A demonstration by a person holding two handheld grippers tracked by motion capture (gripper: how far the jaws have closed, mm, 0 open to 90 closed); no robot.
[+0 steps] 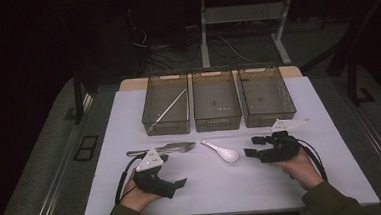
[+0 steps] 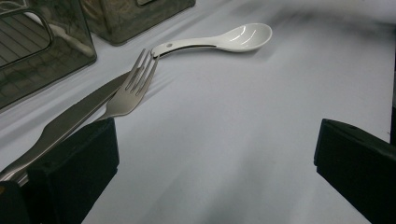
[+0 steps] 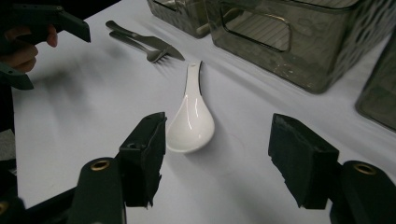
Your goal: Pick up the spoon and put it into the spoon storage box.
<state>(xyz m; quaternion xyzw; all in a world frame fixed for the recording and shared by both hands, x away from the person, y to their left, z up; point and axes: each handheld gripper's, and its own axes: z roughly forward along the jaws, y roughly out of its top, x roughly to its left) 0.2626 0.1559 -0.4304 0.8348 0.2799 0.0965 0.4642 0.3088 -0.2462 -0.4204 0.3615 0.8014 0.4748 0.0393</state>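
White ceramic spoon (image 1: 222, 151) lies on the white table (image 1: 223, 185), just in front of the middle bin (image 1: 216, 106). Right gripper (image 1: 256, 147) spread, empty, just right of spoon's bowl. Left gripper (image 1: 179, 185) spread wide, empty, left of spoon over bare tabletop. Fork (image 1: 173, 147) and knife (image 2: 84, 109) overlap left of spoon's handle.

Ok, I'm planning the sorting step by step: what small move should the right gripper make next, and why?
Probably ease the right gripper forward and down so its open jaws straddle the glossy white ceramic soup spoon, then close. The spoon lies flat on the white table cover just ahead of the jaws, nearer one jaw than the other and untouched. The three smoky translucent plastic bins wait behind it.
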